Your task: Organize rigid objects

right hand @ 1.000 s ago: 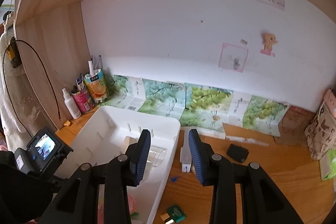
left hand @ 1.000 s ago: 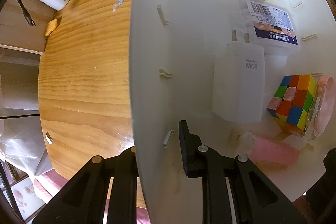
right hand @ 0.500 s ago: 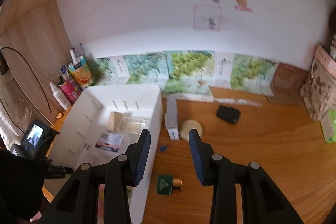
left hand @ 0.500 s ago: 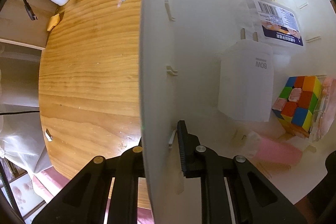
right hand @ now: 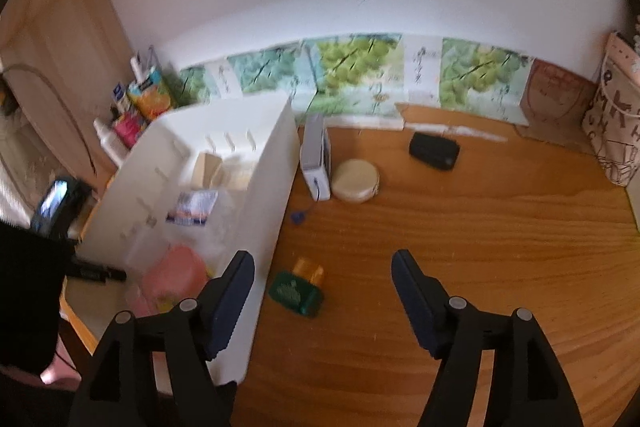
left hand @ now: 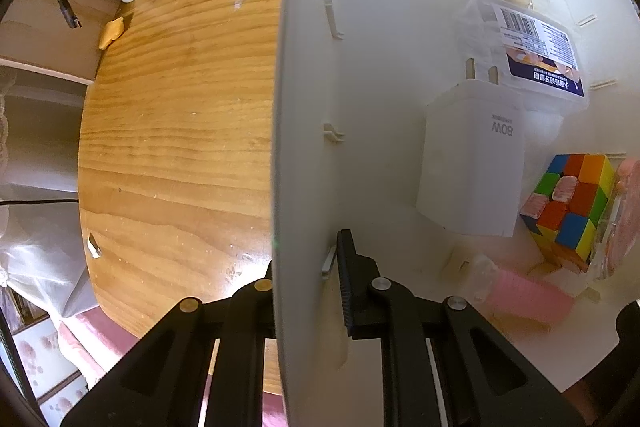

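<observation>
Wooden desk (right hand: 460, 247); left hand-held gripper (left hand: 306, 267) clamps bin wall (left hand: 304, 147).

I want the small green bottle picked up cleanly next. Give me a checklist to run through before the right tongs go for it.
1. Right tongs open wide: ok.
2. Small green bottle with gold cap lying free on the wooden tabletop: ok.
3. Bottle between the right tongs' fingers: not ok; it lies ahead of them, nearer the left one.
4. Left tongs clamped on the wall of the white plastic organizer bin: ok.
5. Free floor space in the bin: ok, beside the white 80W charger.
6. Clearance from the bin's outer wall: cannot tell; the view is blurred.
</observation>
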`<state>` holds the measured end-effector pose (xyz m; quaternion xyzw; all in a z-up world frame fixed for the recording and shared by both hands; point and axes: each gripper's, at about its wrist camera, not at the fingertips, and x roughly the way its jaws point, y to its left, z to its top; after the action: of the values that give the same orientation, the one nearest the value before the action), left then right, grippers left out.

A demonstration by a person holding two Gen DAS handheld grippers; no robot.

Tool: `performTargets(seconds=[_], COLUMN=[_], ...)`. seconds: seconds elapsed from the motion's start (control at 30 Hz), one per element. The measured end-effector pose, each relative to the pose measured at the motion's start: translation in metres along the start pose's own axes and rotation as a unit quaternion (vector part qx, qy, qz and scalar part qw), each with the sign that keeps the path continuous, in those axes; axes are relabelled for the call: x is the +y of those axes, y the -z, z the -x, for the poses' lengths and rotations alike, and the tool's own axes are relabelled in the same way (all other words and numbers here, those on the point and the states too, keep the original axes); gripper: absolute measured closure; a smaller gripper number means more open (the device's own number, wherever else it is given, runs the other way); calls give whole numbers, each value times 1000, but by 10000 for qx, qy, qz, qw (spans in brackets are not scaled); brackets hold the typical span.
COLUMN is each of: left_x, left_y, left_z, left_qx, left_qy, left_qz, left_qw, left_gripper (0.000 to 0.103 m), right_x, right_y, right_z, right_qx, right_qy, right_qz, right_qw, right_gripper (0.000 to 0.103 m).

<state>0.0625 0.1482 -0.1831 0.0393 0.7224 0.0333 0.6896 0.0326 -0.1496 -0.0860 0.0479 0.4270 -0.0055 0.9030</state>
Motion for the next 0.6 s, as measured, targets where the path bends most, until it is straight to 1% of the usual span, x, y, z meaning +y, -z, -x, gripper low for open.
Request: performTargets(seconds=[0.2, 0.33, 0.4, 0.5, 0.6], left_x=[3, 5, 7, 7, 7], left_y=[0, 0, 1, 1, 0], left_z=[-2, -3, -3, -3, -2], left_qx=[24, 38, 33, 43, 60], left_qy=[-53, -101, -142, -155, -139], left_qz=[220, 385, 440, 569, 704], left_qw=[9997, 9992, 9989, 9982, 9974], left_gripper=[86, 85, 84, 84, 83], right_x=[2, 3, 5, 8, 9], right_y=[18, 22, 22, 23, 25], right_z=[-17, -28, -36, -45, -56], right_qx=[188, 166, 167, 176, 192], right_qy=[-48, -268, -359, -484, -646], right_qz=[635, 1093, 1415, 1940, 2331], right_qw=[9978, 9935, 9891, 9796, 9701], right_gripper=[30, 29, 29, 29, 29])
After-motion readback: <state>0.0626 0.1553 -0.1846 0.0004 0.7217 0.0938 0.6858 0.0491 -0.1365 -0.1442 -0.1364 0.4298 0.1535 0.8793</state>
